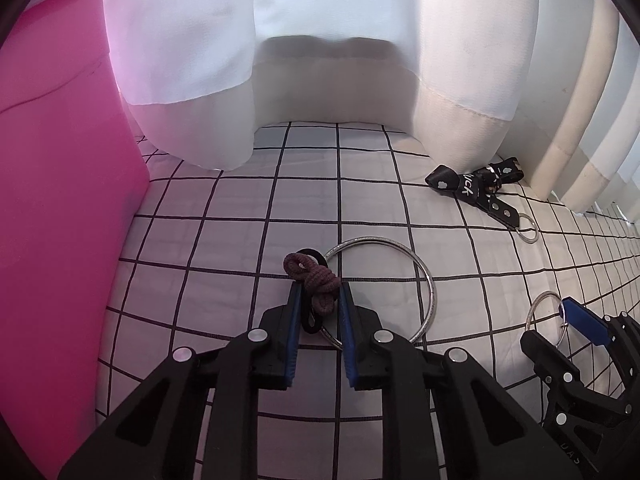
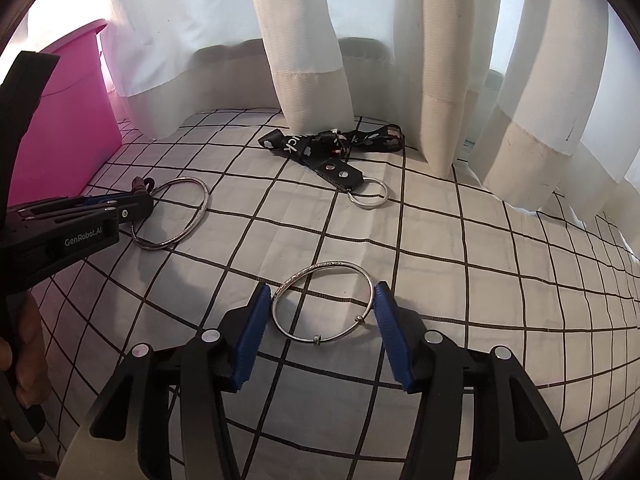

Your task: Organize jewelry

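My left gripper (image 1: 319, 294) is partly closed around a maroon hair tie (image 1: 314, 278) knotted with a black hair tie (image 1: 309, 322); whether the pads touch it is unclear. A large silver bangle (image 1: 420, 272) lies just right of it, also in the right wrist view (image 2: 188, 216). My right gripper (image 2: 320, 290) is open, its fingertips either side of a smaller silver bangle (image 2: 304, 276) lying on the checked cloth (image 2: 440, 280). That bangle and the right gripper show in the left wrist view (image 1: 538, 308).
A pink bin (image 1: 60, 200) stands at the left, also in the right wrist view (image 2: 68, 120). A black printed lanyard with a key ring (image 2: 336, 148) lies at the back, near white curtains (image 2: 312, 40). The lanyard shows in the left wrist view (image 1: 480, 188).
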`<action>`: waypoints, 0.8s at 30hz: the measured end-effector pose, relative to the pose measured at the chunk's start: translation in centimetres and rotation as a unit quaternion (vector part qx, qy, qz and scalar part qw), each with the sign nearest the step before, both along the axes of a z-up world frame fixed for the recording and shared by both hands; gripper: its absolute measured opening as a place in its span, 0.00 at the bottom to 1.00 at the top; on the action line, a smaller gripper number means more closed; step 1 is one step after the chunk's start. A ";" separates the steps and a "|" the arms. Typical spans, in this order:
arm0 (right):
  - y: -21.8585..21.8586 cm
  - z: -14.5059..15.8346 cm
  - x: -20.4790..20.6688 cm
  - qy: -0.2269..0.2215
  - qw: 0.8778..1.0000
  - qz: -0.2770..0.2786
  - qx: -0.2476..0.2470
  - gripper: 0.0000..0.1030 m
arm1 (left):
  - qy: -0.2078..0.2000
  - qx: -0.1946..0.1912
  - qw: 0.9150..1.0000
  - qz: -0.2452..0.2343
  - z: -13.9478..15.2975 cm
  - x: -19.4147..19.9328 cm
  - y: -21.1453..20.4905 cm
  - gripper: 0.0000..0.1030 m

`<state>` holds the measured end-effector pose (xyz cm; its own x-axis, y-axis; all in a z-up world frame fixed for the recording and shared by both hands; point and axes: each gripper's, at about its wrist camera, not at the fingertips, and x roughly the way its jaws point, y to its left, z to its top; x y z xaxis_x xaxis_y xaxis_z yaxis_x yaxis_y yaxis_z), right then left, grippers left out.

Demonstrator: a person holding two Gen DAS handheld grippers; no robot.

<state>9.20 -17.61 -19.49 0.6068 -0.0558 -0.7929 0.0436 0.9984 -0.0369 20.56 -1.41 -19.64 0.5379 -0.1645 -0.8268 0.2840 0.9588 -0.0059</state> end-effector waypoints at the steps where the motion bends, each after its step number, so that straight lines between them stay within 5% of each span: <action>1: -0.1 0.0 0.0 -0.001 1.000 -0.002 0.004 0.50 | -0.001 0.000 1.000 0.000 0.1 -0.1 0.0 0.17; 24: -0.5 6.0 -1.2 -0.034 0.999 0.010 0.013 0.50 | -0.030 -0.025 0.999 -0.010 6.0 -2.5 0.4 0.17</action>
<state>8.03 -18.10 -13.46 0.6603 -0.0234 -0.7507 0.0248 0.9996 -0.0093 18.09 -1.01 -13.60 0.5823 -0.2155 -0.7839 0.3043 0.9519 -0.0356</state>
